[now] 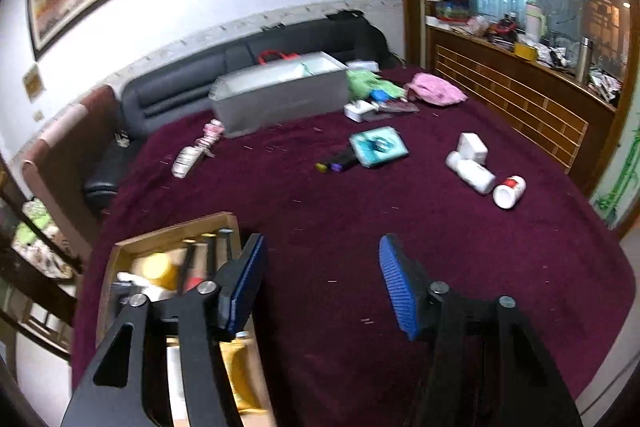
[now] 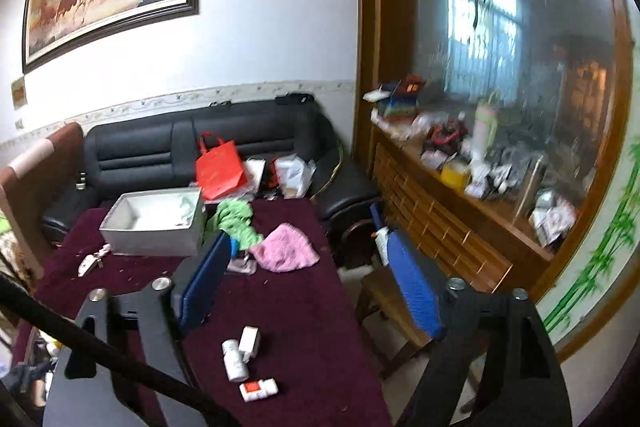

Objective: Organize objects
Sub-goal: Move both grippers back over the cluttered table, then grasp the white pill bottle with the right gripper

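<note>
1. Scattered objects lie across a maroon cloth (image 1: 320, 211) on the table: two white pill bottles (image 1: 472, 173) and a small white box (image 1: 473, 146) at right of centre in the left wrist view, touching in a cluster, and a teal packet (image 1: 378, 146) near centre.
2. Upper centre holds a grey open box (image 1: 280, 95); beside it sit a green cloth (image 2: 236, 217) and a pink cloth (image 2: 285, 249), both crumpled and soft.
3. Lower left, a wooden tray (image 1: 176, 227) holds blurred items.
4. Left gripper (image 1: 322, 279) hangs above bare cloth, its ribbed blue pads spread wide, holding nothing.
5. Right gripper (image 2: 308, 275) sits tilted over the table's edge, tongs likewise spread and empty.
</note>
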Demonstrator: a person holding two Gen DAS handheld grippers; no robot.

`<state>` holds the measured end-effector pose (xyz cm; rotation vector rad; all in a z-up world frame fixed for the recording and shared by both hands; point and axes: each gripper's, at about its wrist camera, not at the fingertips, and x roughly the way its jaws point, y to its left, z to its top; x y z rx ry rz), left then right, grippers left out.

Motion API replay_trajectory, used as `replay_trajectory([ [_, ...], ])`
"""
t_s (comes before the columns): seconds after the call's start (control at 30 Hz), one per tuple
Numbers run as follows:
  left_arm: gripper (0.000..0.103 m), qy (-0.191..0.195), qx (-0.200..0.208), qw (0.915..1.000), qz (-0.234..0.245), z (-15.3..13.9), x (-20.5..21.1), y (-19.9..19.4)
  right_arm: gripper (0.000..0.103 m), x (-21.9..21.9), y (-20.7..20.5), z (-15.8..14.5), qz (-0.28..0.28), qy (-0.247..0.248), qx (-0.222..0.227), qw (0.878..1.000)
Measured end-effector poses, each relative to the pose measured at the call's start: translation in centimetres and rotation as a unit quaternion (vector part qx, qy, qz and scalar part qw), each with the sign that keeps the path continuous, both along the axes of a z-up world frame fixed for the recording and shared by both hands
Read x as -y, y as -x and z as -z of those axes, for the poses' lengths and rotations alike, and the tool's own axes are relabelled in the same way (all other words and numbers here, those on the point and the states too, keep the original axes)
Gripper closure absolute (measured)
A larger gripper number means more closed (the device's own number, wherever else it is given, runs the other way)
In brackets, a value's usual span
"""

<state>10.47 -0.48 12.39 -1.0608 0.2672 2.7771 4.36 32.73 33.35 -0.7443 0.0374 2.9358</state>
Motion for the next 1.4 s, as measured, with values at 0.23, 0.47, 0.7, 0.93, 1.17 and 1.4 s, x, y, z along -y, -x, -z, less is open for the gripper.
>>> replay_trajectory([
  [0.23,0.049,-0.005,0.070,0.9971,0.030,5.1,-3.7,2.5,0.022,-0.6,3.3,12.0,-0.051,0.091,0.115,0.988],
  [0.47,0.049,-0.011,0.129,0.9913,0.023,9.8,-4.5,3.8,0.023,0.8,5.0,23.7,-0.087,0.137,0.218,0.963],
  [0.7,0.046,-0.016,0.139,0.9898,0.024,11.7,-4.5,3.8,0.033,2.3,7.0,27.5,-0.093,0.139,0.262,0.950],
  [0.93,0.021,-0.018,0.125,0.9911,0.042,12.1,-5.0,3.4,0.036,3.9,9.0,29.9,-0.103,0.154,0.293,0.938],
  [1.17,0.003,-0.015,0.130,0.9894,0.063,12.5,-5.6,3.3,0.041,6.8,10.8,31.6,-0.101,0.123,0.317,0.935],
  [1.4,0.002,-0.015,0.130,0.9893,0.065,12.6,-5.7,3.2,0.053,8.2,11.5,32.3,-0.089,0.080,0.329,0.937],
])
